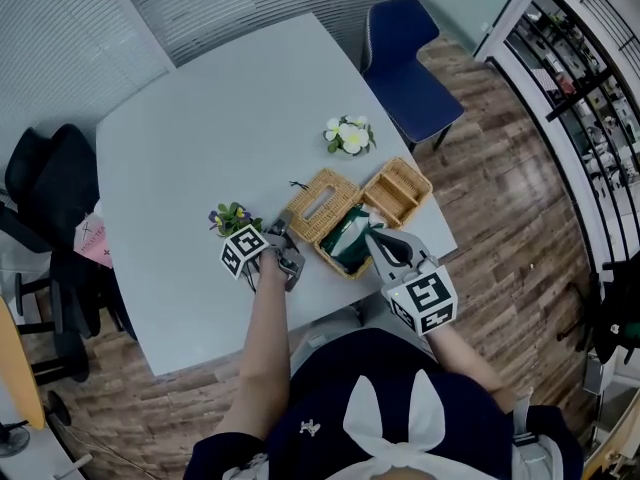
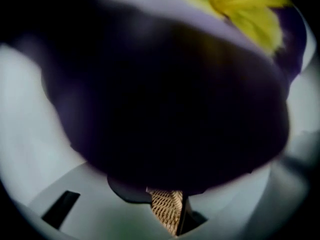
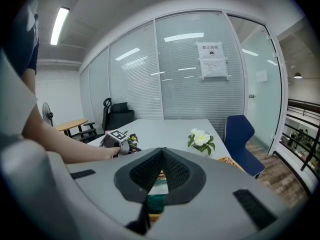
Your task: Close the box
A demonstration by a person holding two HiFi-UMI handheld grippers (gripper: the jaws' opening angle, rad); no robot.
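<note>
Left tool (image 1: 284,234): jaws about half closed, with a strip of wicker filling the gap between them. It reads as a pinch on the free edge of the lid (image 1: 320,206).
Left gripper view: a purple flower (image 2: 150,84) sits right against the lens, so only the wicker between the jaws is visible.
Right tool (image 3: 160,156): jaw tips meet and nothing is visibly clamped. It points down onto the green-and-white pack (image 1: 350,240).
Box (image 1: 334,267): open wicker base near the front edge of the tabletop (image 1: 200,148), between the two tools. The slotted lid is thrown back along its far-left side.
Step, judged: lift the lid and swing it over the base.
Doing it well: keep the pinch close to the lid's edge. Carry the lid in an arc about the side it shares with the base rather than dragging it. Let the right tool steady the base or press the pack down, then pull clear before the lid lands.
Watch: the right tool lies in the lid's path. Whether the pack stands above the rim is unclear.
Neighbours: the purple flower is just beside the left tool. A second wicker tray (image 1: 400,190) sits just beside the box's far-right end.
</note>
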